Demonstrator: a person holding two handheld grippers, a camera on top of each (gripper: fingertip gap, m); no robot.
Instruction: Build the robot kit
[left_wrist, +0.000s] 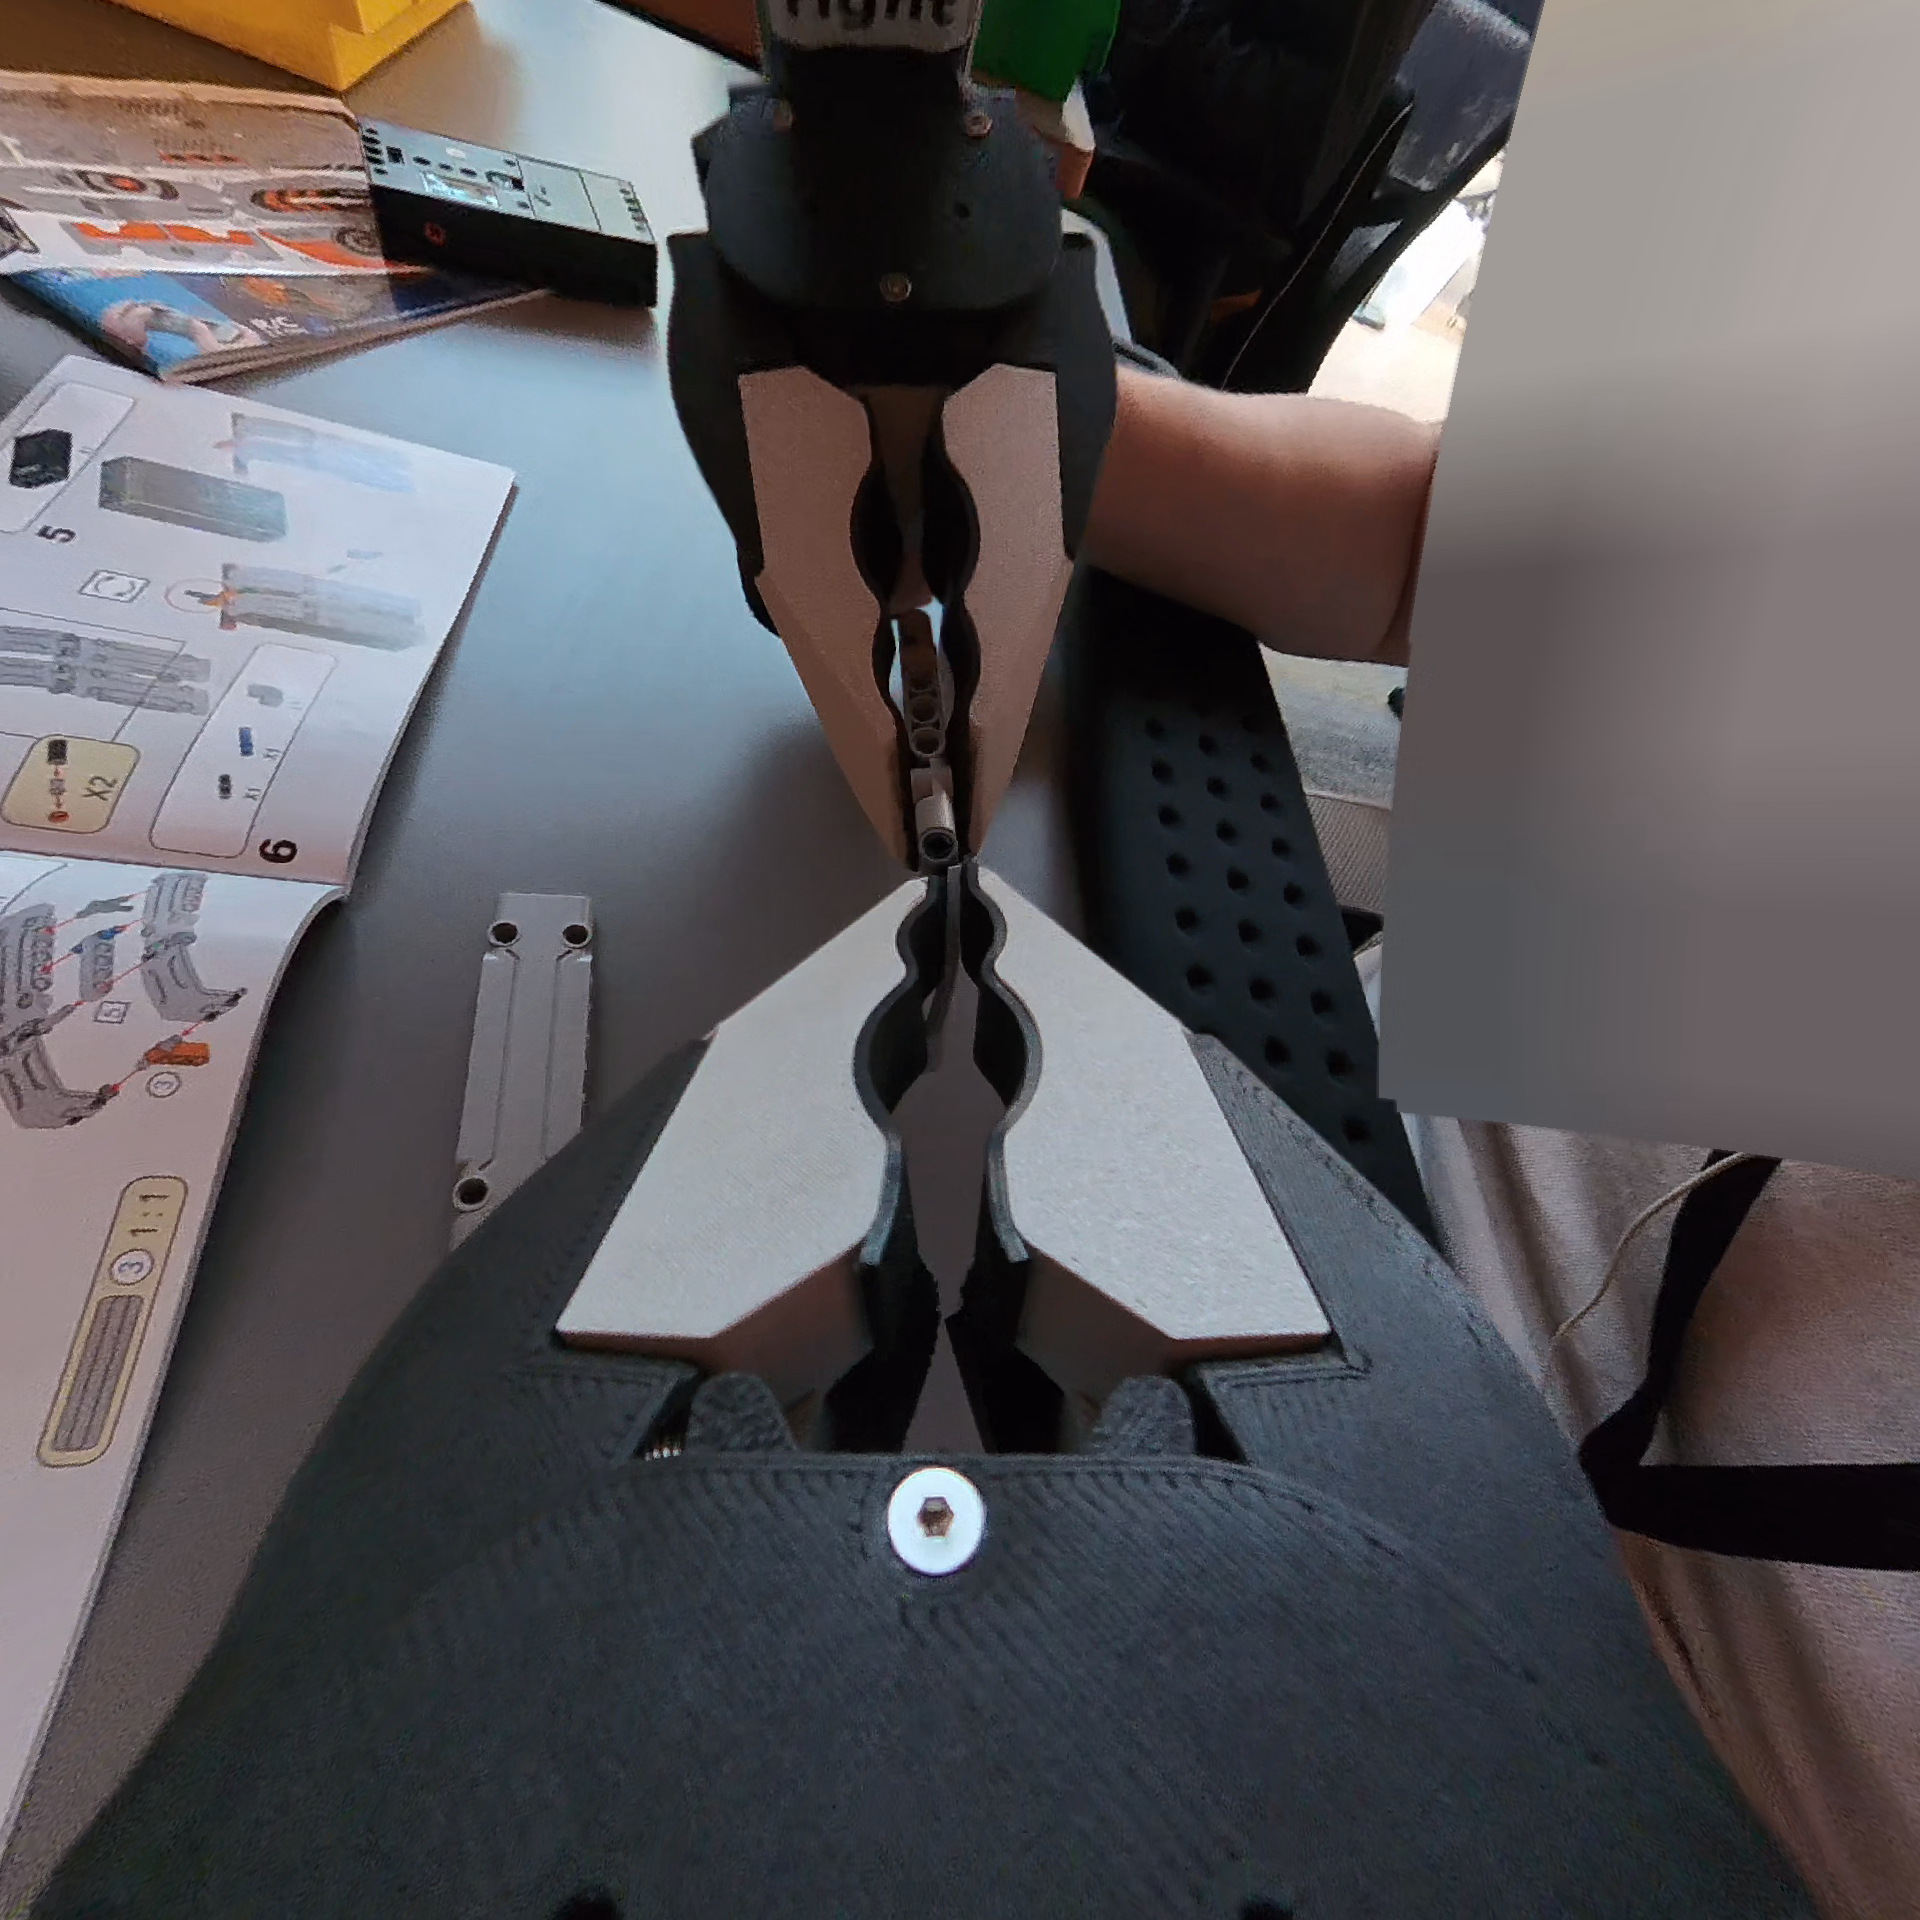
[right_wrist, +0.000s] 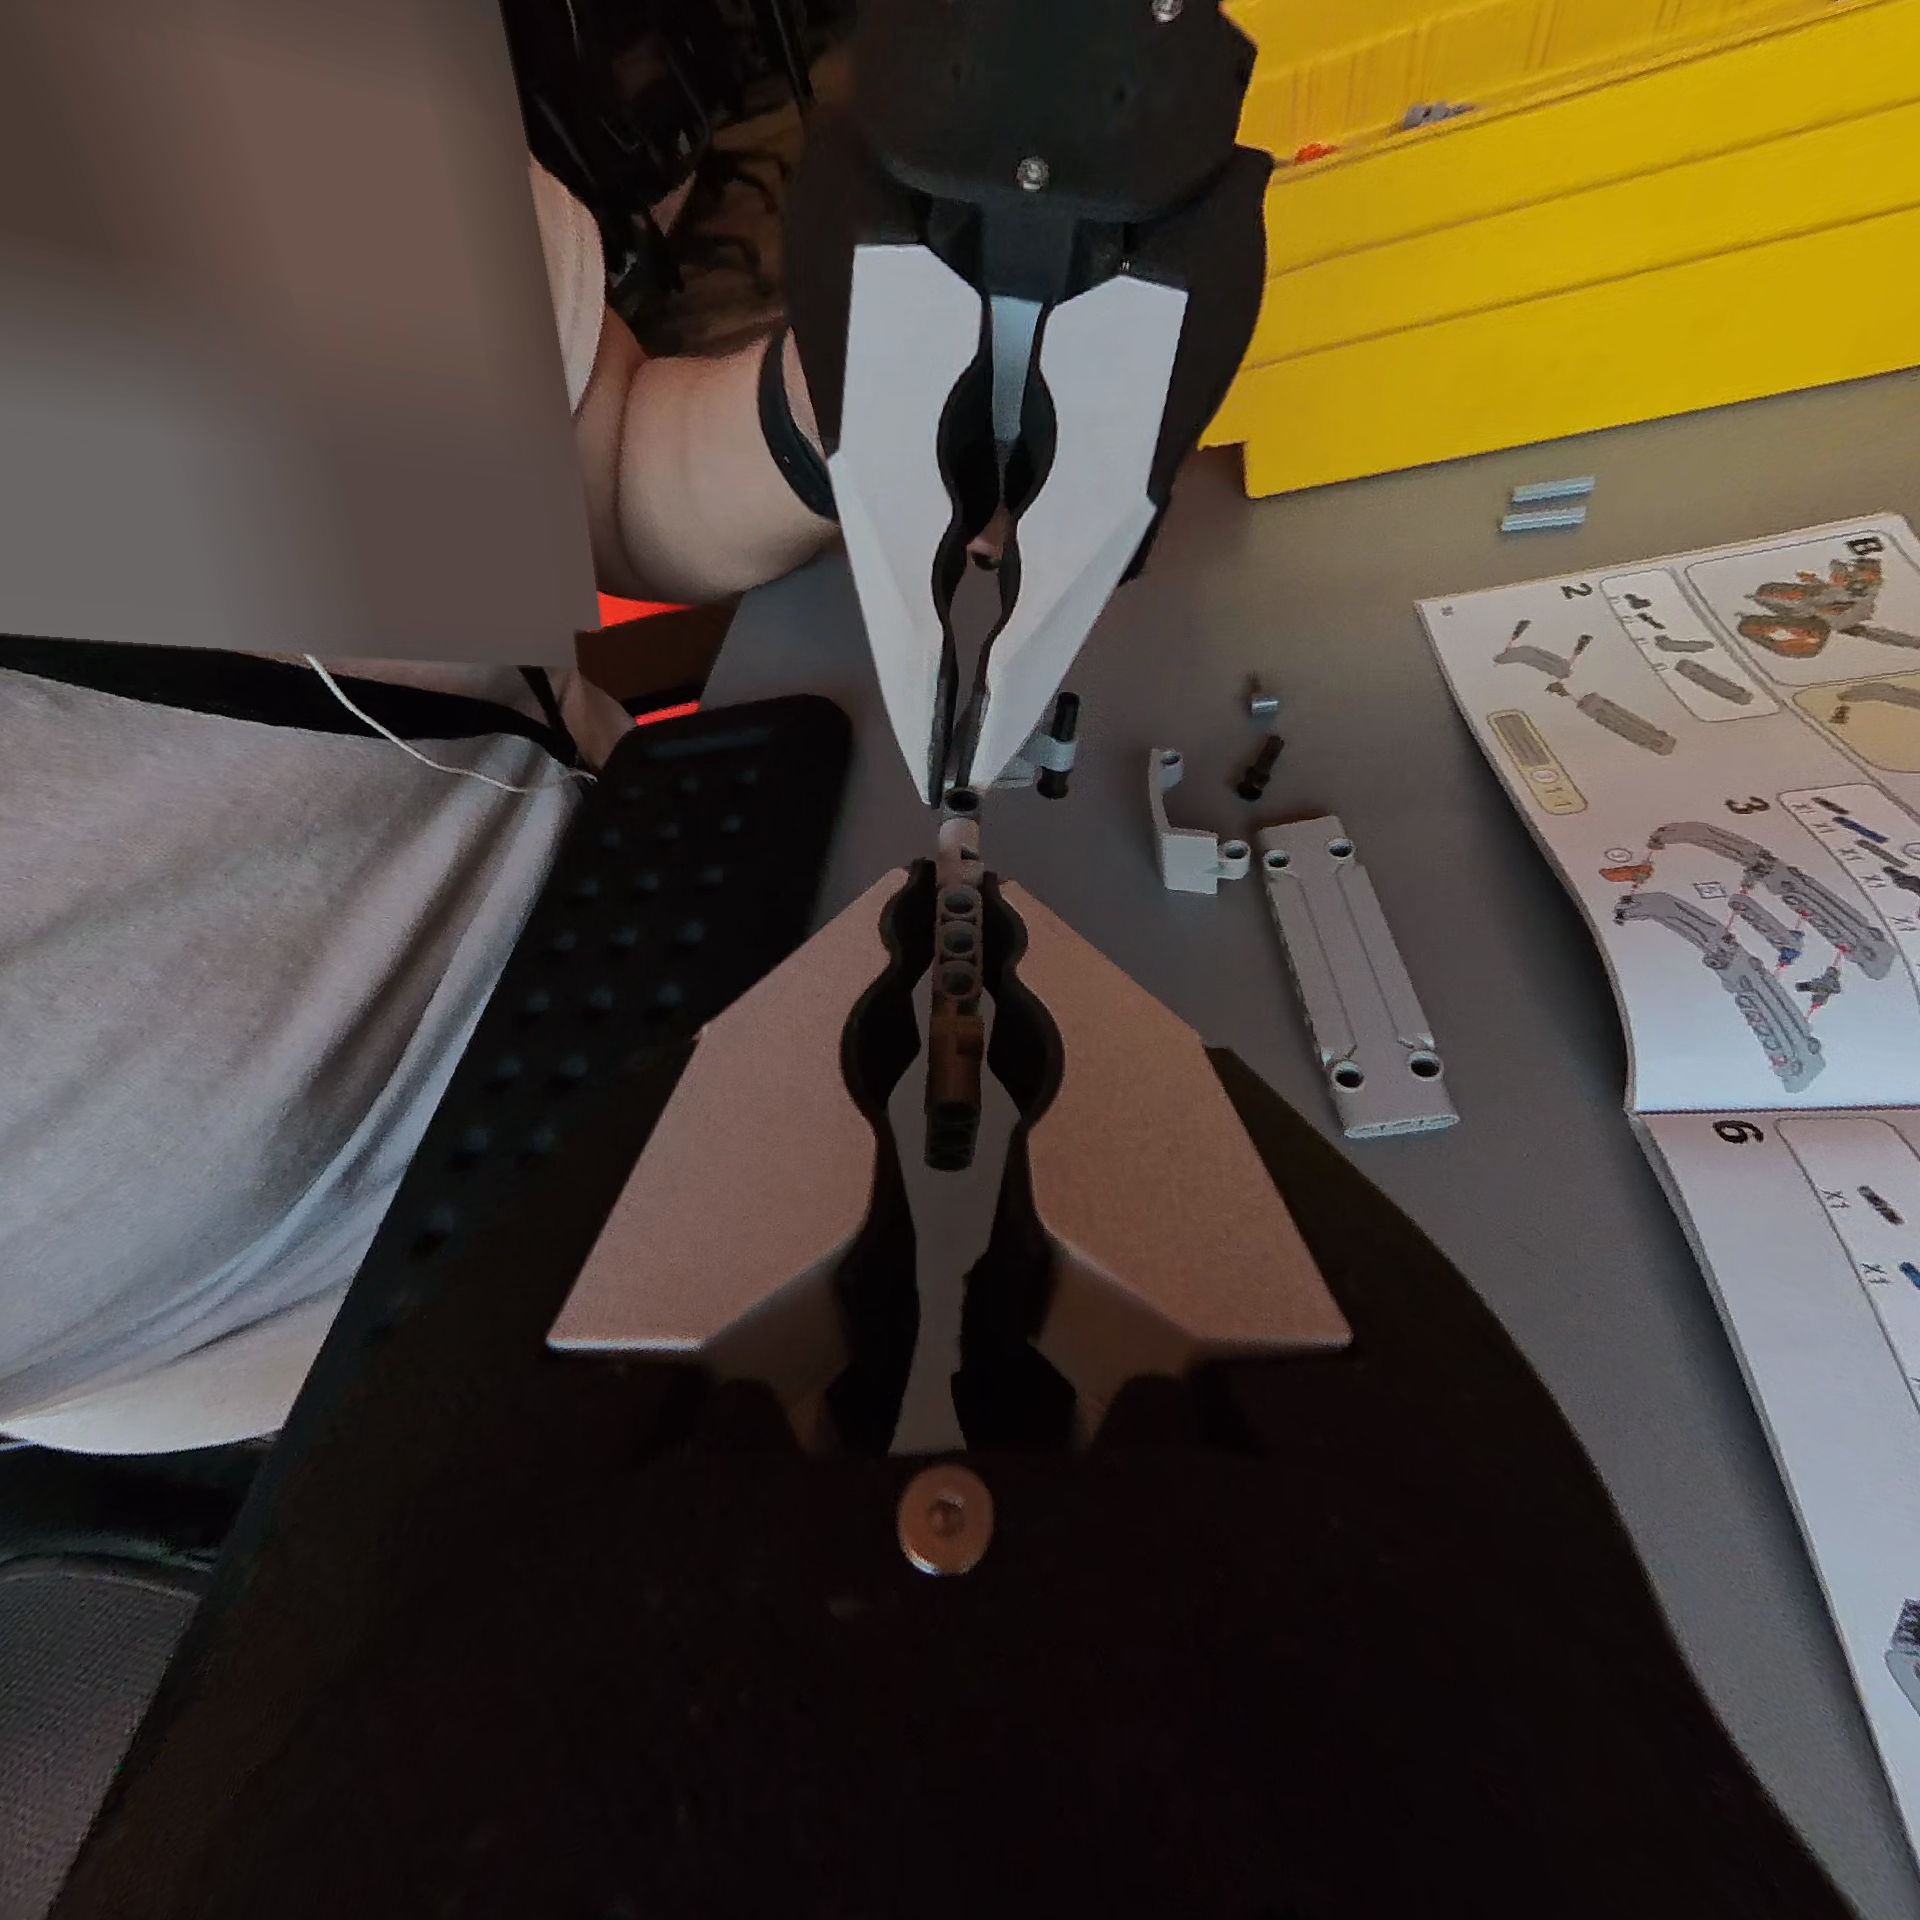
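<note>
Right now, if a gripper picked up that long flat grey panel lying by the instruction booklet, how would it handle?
The long grey panel looks like rigid moulded plastic, so probably stiff and light. Lying flat on the table, it likely slides rather than rolls. Its smooth faces may slip.

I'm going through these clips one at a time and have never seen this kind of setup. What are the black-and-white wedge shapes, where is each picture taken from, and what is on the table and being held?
The wedges are two hand-held grippers, each with two fingers. A person holds one in each hand, and a camera on each looks forward along its fingers.

In the left wrist view, the left gripper fills the bottom and the right one faces it, tip to tip. Its jaws are closed; whether they pinch anything I cannot tell.

In the right wrist view, the right gripper is shut on a small grey toy-brick beam with round holes, whose end sticks out toward the other gripper.

On the dark table lie open instruction booklets, a long grey panel piece, a curved grey piece, small pins and a yellow box. A black perforated chair armrest sits beside the person.
</note>
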